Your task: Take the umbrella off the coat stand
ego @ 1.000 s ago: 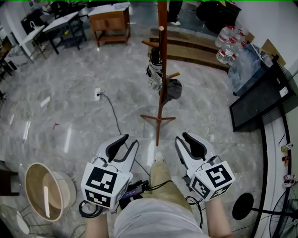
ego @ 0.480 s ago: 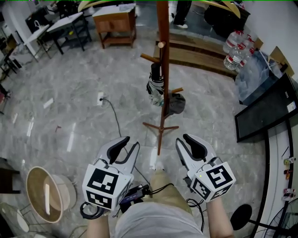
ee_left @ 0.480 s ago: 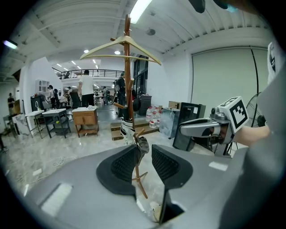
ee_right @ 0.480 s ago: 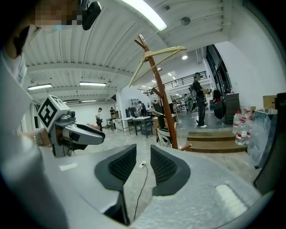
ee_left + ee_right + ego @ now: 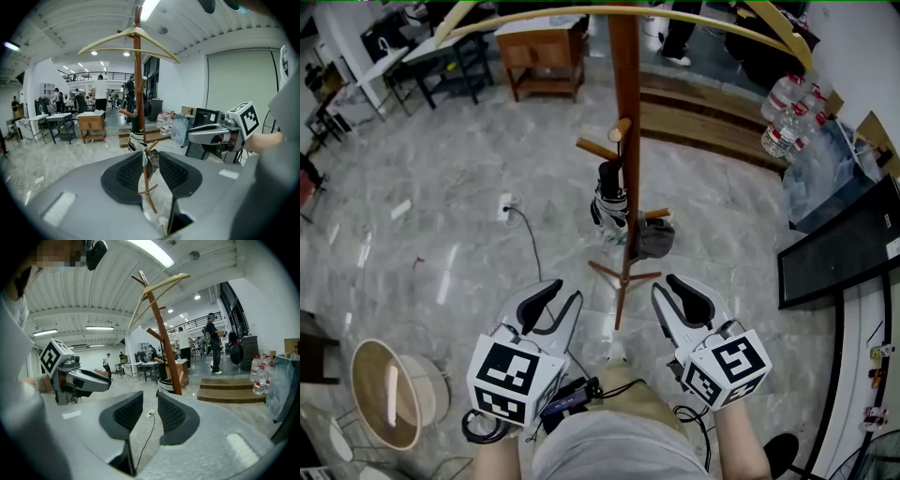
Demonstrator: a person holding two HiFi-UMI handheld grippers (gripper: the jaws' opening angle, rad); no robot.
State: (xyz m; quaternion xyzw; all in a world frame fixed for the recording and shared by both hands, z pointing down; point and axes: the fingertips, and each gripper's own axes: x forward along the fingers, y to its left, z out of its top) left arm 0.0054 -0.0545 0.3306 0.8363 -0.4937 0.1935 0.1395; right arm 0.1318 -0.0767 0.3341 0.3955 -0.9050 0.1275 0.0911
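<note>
A wooden coat stand (image 5: 624, 141) rises straight ahead on the marble floor, with a pale wooden hanger (image 5: 581, 13) across its top. A folded black-and-white umbrella (image 5: 608, 199) hangs from a peg on its left side. A dark grey cap-like thing (image 5: 656, 238) hangs on the right. My left gripper (image 5: 555, 300) and right gripper (image 5: 673, 294) are held side by side, short of the stand's feet, both open and empty. The left gripper view shows the stand (image 5: 138, 93) and umbrella (image 5: 135, 138) through the gap of the jaws (image 5: 151, 164). In the right gripper view the stand (image 5: 164, 345) leans above the open jaws (image 5: 150, 409).
A round wooden basket (image 5: 389, 394) sits at lower left. A floor socket with a cable (image 5: 506, 202) lies left of the stand. Water bottles (image 5: 792, 112), a black panel (image 5: 844, 246), a wooden step (image 5: 703, 117) and a wooden desk (image 5: 546, 52) stand behind and to the right.
Both grippers and the head view have moved forward toward the coat stand, which now stands nearer and larger. The jaws' gaps look unchanged.
</note>
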